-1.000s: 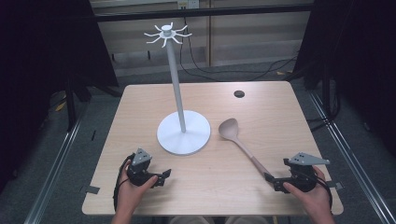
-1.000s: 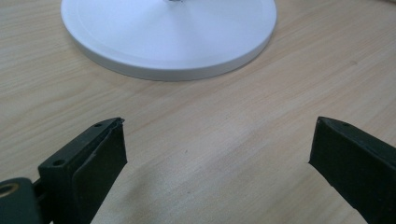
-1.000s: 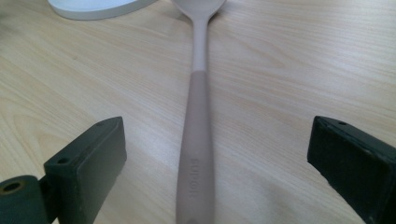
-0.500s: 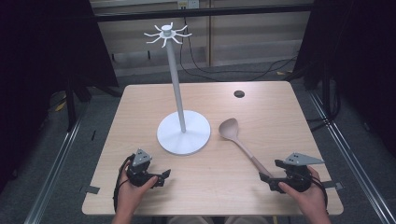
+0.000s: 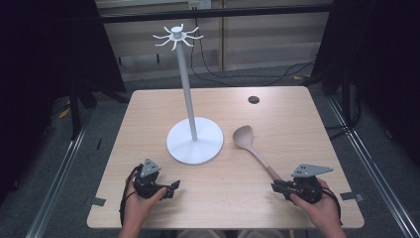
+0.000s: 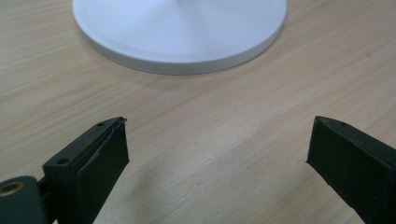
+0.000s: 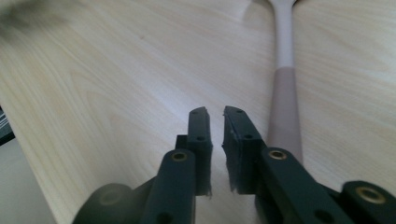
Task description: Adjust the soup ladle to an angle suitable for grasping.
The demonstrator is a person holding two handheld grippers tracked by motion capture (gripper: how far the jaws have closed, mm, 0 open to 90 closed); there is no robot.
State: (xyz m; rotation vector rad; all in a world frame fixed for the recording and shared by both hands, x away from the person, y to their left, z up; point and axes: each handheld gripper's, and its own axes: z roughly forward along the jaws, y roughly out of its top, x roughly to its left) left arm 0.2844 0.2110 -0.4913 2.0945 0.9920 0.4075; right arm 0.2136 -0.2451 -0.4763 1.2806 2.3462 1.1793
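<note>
A wooden spoon point(image 5: 255, 151) lies flat on the table right of centre, bowl point(image 5: 242, 135) away from me, handle running toward my right gripper point(image 5: 275, 187). That gripper rests low on the table near the front edge, its tips just beside the handle's near end. In the right gripper view its jaws stand almost together with nothing between them point(image 7: 215, 116), and the spoon handle point(image 7: 284, 107) lies just to their right. My left gripper point(image 5: 171, 188) sits at the front left, jaws wide open point(image 6: 217, 144) over bare wood, facing the white stand's base point(image 6: 180, 32).
A tall white stand point(image 5: 185, 84) with a ring of hooks point(image 5: 177, 35) on top rises from a round base point(image 5: 194, 144) at mid-table. A small black disc point(image 5: 253, 99) lies at the far right. Cables run on the floor behind the table point(image 5: 148, 114).
My right gripper has edged a little left, toward the near end of the spoon handle. The left gripper, the spoon and the stand have stayed put.
</note>
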